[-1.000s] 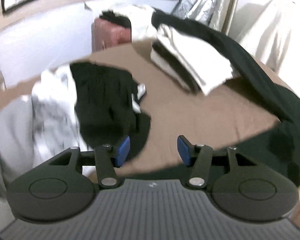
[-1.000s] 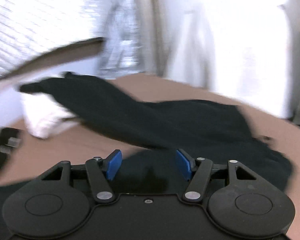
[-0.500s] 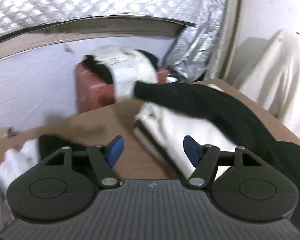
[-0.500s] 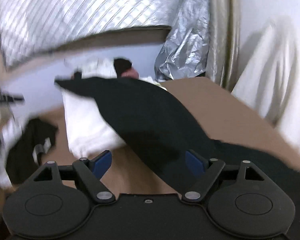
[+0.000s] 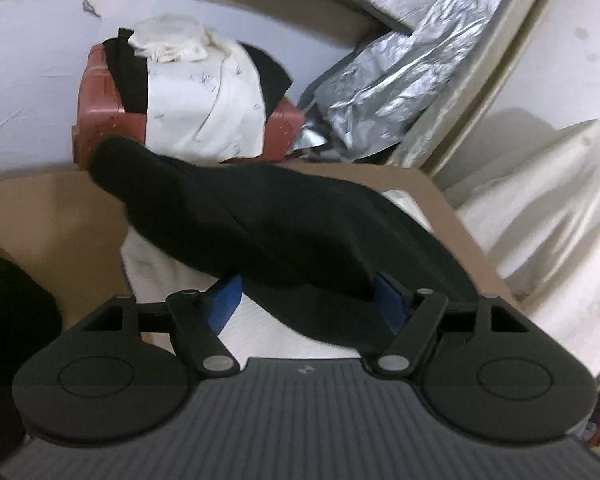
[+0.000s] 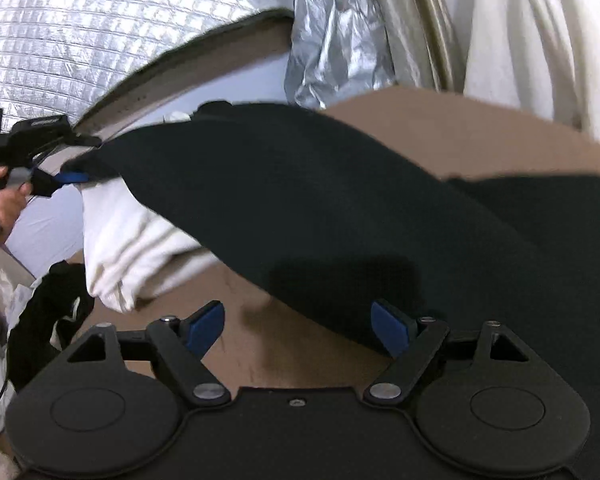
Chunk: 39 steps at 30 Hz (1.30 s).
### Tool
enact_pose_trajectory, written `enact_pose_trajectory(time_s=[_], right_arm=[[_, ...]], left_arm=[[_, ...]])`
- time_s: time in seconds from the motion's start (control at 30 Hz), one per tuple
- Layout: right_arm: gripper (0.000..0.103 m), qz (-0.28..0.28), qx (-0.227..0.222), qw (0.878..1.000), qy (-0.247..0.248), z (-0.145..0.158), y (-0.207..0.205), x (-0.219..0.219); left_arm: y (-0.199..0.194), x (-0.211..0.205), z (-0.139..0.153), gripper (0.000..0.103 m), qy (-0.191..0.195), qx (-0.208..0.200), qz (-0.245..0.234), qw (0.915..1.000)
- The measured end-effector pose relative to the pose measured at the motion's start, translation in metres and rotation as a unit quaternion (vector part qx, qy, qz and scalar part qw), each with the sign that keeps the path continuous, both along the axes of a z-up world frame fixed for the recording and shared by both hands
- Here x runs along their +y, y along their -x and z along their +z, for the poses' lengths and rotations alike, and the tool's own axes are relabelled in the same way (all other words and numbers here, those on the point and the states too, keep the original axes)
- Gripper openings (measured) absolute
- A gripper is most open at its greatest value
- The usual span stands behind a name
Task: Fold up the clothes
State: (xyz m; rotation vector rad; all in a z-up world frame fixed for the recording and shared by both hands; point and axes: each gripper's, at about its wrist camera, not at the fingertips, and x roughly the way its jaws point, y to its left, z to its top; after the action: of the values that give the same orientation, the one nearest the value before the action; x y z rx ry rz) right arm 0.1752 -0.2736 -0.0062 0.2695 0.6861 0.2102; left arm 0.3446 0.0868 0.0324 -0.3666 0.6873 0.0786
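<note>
Folding looks partly done, by my judgement: a stack of folded white cloth (image 6: 132, 240) lies on the tan counter (image 6: 460, 128), while a long black knit garment (image 6: 300, 208) is draped over that stack and trails across the counter toward 4 o'clock in the right wrist view, plainly unfolded; a loose heap of black and white clothes (image 6: 48, 312) sits at 8 o'clock near the counter's edge, so those pieces seem left to fold.

Left tongs (image 5: 306, 304) stand wide apart with the black garment's fold lying between the blue pads; whether the pads press it I cannot tell, and from the right wrist view the far end of the garment near those tongs is too blurred to settle it. Right tongs (image 6: 298, 326) are spread wide and hold nothing, hovering above bare counter just beside the garment's lower edge.

Bare counter shows at 6 o'clock in the right wrist view and at 9 o'clock in the left; at 12 o'clock a red case draped with white and black cloth (image 5: 188, 108) and crumpled silver foil (image 5: 384, 92) crowd the far edge; white drapery (image 6: 540, 40) hangs close at 2 o'clock.
</note>
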Motion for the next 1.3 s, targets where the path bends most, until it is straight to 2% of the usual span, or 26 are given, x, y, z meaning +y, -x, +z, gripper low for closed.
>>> enact_pose_trajectory(time_s=[0.07, 0.1, 0.13, 0.17, 0.2, 0.33, 0.4, 0.47, 0.5, 0.57, 0.67, 0.8, 0.83, 0.87, 0.9, 0.97, 1.03, 1.07, 1.13, 1.2, 1.23, 1.27, 1.3], right_arm=[[0.083, 0.002, 0.008, 1.000, -0.005, -0.012, -0.001, -0.007], [0.083, 0.003, 0.011, 1.000, -0.007, -0.018, -0.001, -0.011], [0.083, 0.004, 0.015, 1.000, -0.009, -0.024, -0.001, -0.014], [0.083, 0.002, 0.017, 1.000, -0.010, -0.026, -0.002, -0.016], [0.083, -0.001, 0.017, 1.000, -0.011, -0.026, -0.004, -0.016], [0.083, -0.005, 0.015, 1.000, -0.006, -0.028, -0.003, -0.017], [0.083, -0.002, 0.023, 1.000, 0.016, -0.031, 0.000, -0.017], [0.082, 0.003, 0.041, 0.998, 0.055, -0.039, 0.000, -0.015], [0.082, 0.002, 0.049, 0.996, 0.073, -0.044, 0.002, -0.015], [0.082, -0.006, 0.055, 0.997, 0.055, -0.049, 0.010, -0.022], [0.082, -0.018, 0.052, 0.998, 0.011, -0.051, 0.023, -0.036], [0.082, -0.032, 0.039, 0.998, -0.023, -0.046, 0.044, -0.058], [0.082, -0.037, 0.036, 0.998, -0.030, -0.043, 0.049, -0.064], [0.082, -0.046, 0.037, 0.997, -0.043, -0.042, 0.051, -0.073], [0.082, -0.058, 0.040, 0.996, -0.060, -0.042, 0.053, -0.081], [0.082, -0.080, 0.047, 0.991, -0.092, -0.043, 0.057, -0.099], [0.082, -0.102, 0.053, 0.986, -0.125, -0.044, 0.061, -0.116], [0.082, -0.112, 0.056, 0.982, -0.141, -0.044, 0.063, -0.125], [0.082, -0.134, 0.062, 0.974, -0.173, -0.044, 0.066, -0.142], [0.082, -0.138, 0.068, 0.972, -0.178, -0.041, 0.066, -0.144], [0.082, -0.137, 0.070, 0.972, -0.178, -0.036, 0.065, -0.143], [0.082, -0.135, 0.073, 0.972, -0.177, -0.030, 0.062, -0.143], [0.082, -0.135, 0.076, 0.973, -0.172, -0.022, 0.055, -0.144]], left_arm=[[-0.012, -0.003, -0.006, 0.077, 0.013, 0.005, 0.012, 0.9998], [-0.018, -0.004, -0.009, 0.074, 0.020, 0.007, 0.019, 0.9996], [-0.024, -0.006, -0.013, 0.056, 0.026, 0.009, 0.025, 0.9993], [-0.030, -0.007, -0.016, 0.017, 0.033, 0.012, 0.031, 0.9989], [-0.033, -0.009, -0.017, 0.008, 0.034, 0.010, 0.035, 0.9987], [0.002, -0.039, 0.010, 0.006, -0.038, -0.077, 0.017, 0.9962], [0.022, -0.063, 0.024, 0.006, -0.079, -0.126, -0.010, 0.9889], [0.043, -0.087, 0.037, 0.006, -0.115, -0.172, -0.037, 0.9776], [0.052, -0.098, 0.042, 0.006, -0.115, -0.188, -0.053, 0.9741], [0.071, -0.115, 0.050, 0.005, -0.096, -0.209, -0.090, 0.9690], [0.142, -0.139, 0.052, 0.004, -0.114, -0.241, -0.173, 0.9482], [0.234, -0.171, 0.053, 0.004, -0.136, -0.273, -0.284, 0.9091], [0.251, -0.177, 0.042, 0.004, -0.137, -0.249, -0.322, 0.9029], [0.263, -0.183, 0.027, 0.004, -0.135, -0.207, -0.360, 0.8999], [0.270, -0.188, 0.007, 0.004, -0.125, -0.145, -0.392, 0.8998], [0.274, -0.195, -0.039, 0.007, -0.103, 0.000, -0.438, 0.8930], [0.267, -0.195, -0.092, 0.009, -0.097, 0.154, -0.438, 0.8805], [0.267, -0.189, -0.100, 0.009, -0.096, 0.172, -0.428, 0.8822], [0.281, -0.169, -0.070, 0.008, -0.083, 0.099, -0.407, 0.9044], [0.283, -0.157, -0.037, 0.011, -0.082, 0.038, -0.385, 0.9186], [0.281, -0.153, -0.020, 0.016, -0.086, 0.011, -0.374, 0.9235], [0.278, -0.149, -0.003, 0.030, -0.089, -0.016, -0.362, 0.9276], [0.276, -0.144, 0.014, 0.040, -0.093, -0.044, -0.351, 0.9309]])
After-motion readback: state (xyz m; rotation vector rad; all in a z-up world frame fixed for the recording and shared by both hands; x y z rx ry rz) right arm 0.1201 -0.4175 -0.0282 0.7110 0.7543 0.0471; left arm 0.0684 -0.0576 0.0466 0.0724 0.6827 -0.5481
